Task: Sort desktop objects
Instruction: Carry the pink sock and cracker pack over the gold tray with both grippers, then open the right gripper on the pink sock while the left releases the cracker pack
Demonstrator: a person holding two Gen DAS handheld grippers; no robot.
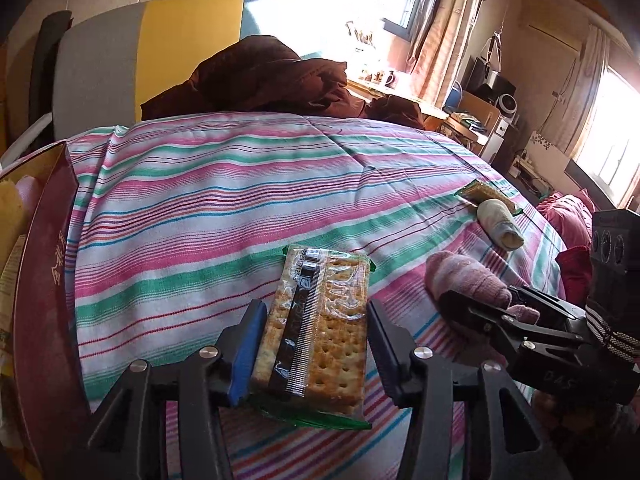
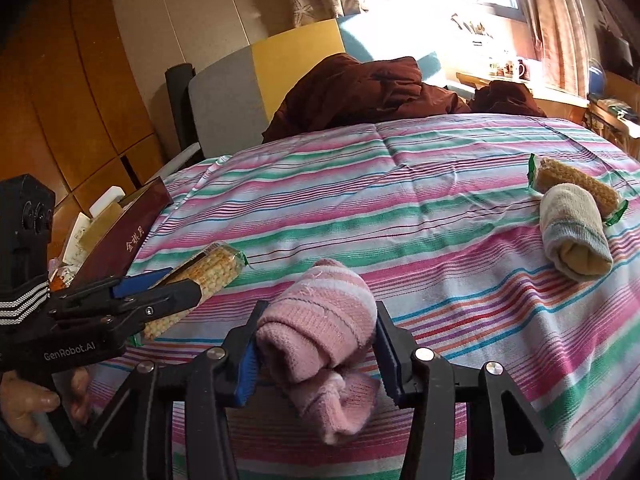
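Observation:
A clear packet of crackers (image 1: 320,320) with green ends lies on the striped bedsheet (image 1: 200,208), and my left gripper (image 1: 316,308) is shut on its two long sides. The right wrist view shows that packet (image 2: 212,268) sticking out of the left gripper (image 2: 176,284) at the left. My right gripper (image 2: 320,312) is shut on a rolled pink striped sock (image 2: 316,300), whose loose end hangs below the fingers. The left wrist view has the pink sock (image 1: 464,276) and the right gripper (image 1: 480,304) at the right.
A rolled cream sock (image 2: 572,236) leans on a second cracker packet (image 2: 576,184) at the far right of the sheet. A dark red box (image 2: 132,228) holding several items stands at the bed's left edge. A brown blanket (image 2: 360,88) is heaped by the headboard.

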